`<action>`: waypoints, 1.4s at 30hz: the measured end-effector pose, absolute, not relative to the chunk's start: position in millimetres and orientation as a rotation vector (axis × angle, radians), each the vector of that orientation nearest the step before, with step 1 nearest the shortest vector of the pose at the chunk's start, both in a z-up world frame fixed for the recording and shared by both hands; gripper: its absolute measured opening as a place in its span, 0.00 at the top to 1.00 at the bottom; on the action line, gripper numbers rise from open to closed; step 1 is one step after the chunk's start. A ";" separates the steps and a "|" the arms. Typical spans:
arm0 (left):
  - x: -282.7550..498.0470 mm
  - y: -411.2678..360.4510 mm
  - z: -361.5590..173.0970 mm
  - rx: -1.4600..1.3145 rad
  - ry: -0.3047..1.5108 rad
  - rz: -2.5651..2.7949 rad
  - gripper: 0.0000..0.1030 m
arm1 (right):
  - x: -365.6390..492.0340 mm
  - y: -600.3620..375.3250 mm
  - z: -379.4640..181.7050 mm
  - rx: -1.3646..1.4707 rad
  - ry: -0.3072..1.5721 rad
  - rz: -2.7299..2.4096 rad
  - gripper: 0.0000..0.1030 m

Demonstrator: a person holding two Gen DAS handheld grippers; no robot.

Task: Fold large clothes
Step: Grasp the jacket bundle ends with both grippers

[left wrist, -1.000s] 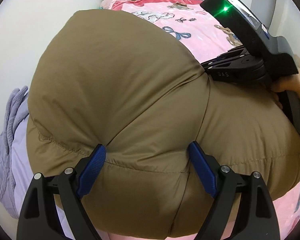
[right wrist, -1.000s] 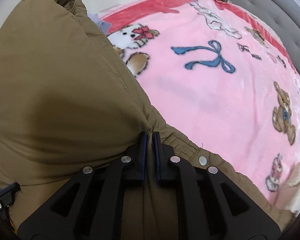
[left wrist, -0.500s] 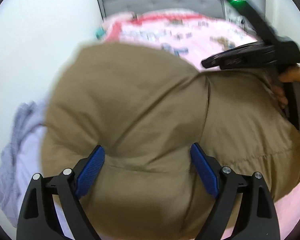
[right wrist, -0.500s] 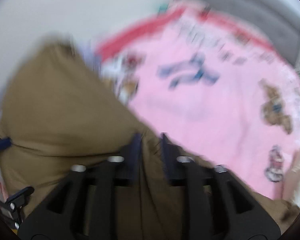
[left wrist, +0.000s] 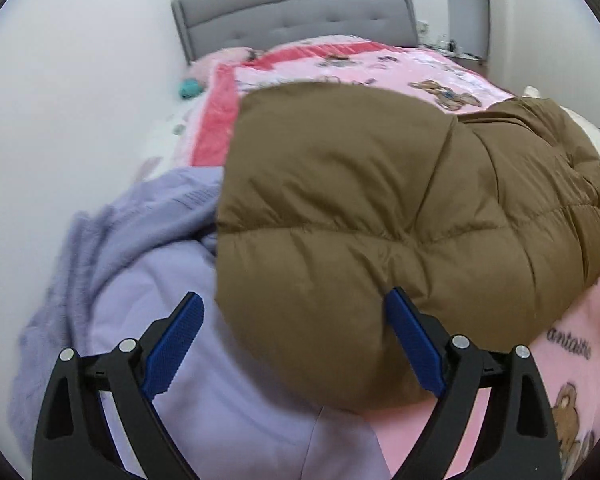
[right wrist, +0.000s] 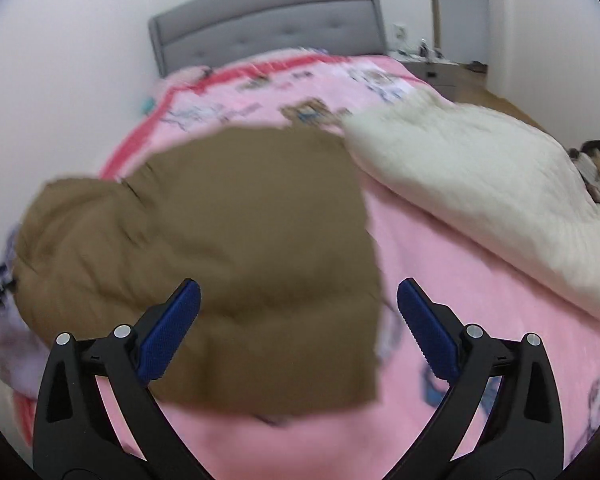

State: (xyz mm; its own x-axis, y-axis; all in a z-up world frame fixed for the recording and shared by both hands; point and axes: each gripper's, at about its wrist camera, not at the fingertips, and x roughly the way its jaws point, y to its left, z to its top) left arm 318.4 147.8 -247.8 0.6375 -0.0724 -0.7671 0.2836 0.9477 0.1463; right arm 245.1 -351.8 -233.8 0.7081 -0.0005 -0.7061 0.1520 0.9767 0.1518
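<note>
Between the spread blue fingers [left wrist: 414,344] of the left gripper [left wrist: 296,340], which have just been widening, lies the brown puffer jacket [left wrist: 380,208], released. The right gripper [right wrist: 298,328] has just opened above the jacket's edge. Beyond stretch the pink blanket [right wrist: 440,264], a white fleece [right wrist: 480,184] and the grey headboard [left wrist: 296,20].

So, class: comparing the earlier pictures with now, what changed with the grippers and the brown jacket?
The right gripper, earlier shut on the brown jacket, has just opened and let go. Both grippers pulled back; the left gripper opened slightly wider. The jacket stays folded on the pink blanket.
</note>
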 end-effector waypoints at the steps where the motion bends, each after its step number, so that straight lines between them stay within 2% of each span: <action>1: 320.8 152.7 -253.2 0.251 0.856 -0.232 0.12 | 241.0 -353.3 -243.9 0.158 0.798 -0.100 0.08; 4: 319.1 158.0 -267.0 0.265 0.843 -0.269 0.11 | 233.9 -355.3 -285.2 0.048 0.898 -0.116 0.12; 8: 308.1 168.1 -275.6 0.266 0.856 -0.284 0.11 | 223.2 -355.1 -324.5 0.056 0.973 -0.089 0.15; 18: 286.4 187.1 -264.8 0.463 0.892 -0.300 0.11 | 229.0 -335.5 -325.0 0.022 0.994 -0.028 0.16; 24: 319.0 166.1 -289.9 0.626 0.974 -0.500 0.11 | 224.3 -329.8 -327.1 -0.032 1.015 -0.023 0.15; 26: 332.6 161.6 -295.8 0.615 0.988 -0.531 0.11 | 231.4 -329.9 -328.7 -0.032 1.019 -0.016 0.14; 28: 339.3 156.7 -301.5 0.614 0.986 -0.544 0.09 | 236.5 -328.6 -331.3 -0.036 1.022 -0.016 0.08; 32: 343.7 150.0 -311.5 0.621 0.991 -0.532 0.07 | 259.8 -328.6 -337.5 -0.010 1.085 0.002 0.08; 33: 343.7 150.3 -310.6 0.601 0.991 -0.523 0.14 | 263.4 -328.0 -336.7 0.006 1.093 0.020 0.16; 34: 342.8 150.2 -309.8 0.588 0.992 -0.513 0.20 | 265.8 -327.3 -335.7 0.033 1.099 0.063 0.45; 36: 334.9 144.9 -308.4 0.586 1.003 -0.494 0.52 | 270.3 -325.3 -329.4 0.100 1.119 0.113 0.65; 37: 330.4 141.5 -308.2 0.598 1.008 -0.475 0.57 | 271.2 -324.1 -323.5 0.107 1.122 0.105 0.79; 38: 325.0 137.7 -307.1 0.625 1.007 -0.443 0.63 | 271.7 -324.1 -316.7 0.118 1.120 0.103 0.83; 39: 321.6 135.9 -304.7 0.625 1.018 -0.446 0.80 | 274.1 -326.6 -308.1 0.141 1.128 0.089 0.88; 42: 311.8 136.7 -286.4 0.483 1.123 -0.463 0.86 | 277.3 -335.4 -286.5 0.173 1.144 0.063 0.93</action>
State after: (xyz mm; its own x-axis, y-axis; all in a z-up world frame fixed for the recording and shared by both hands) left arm 311.8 136.7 -286.4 0.3612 -0.1071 -0.9263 0.5769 0.8061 0.1317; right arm 277.3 -335.4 -286.5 0.4140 0.1384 -0.8997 0.0387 0.9848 0.1693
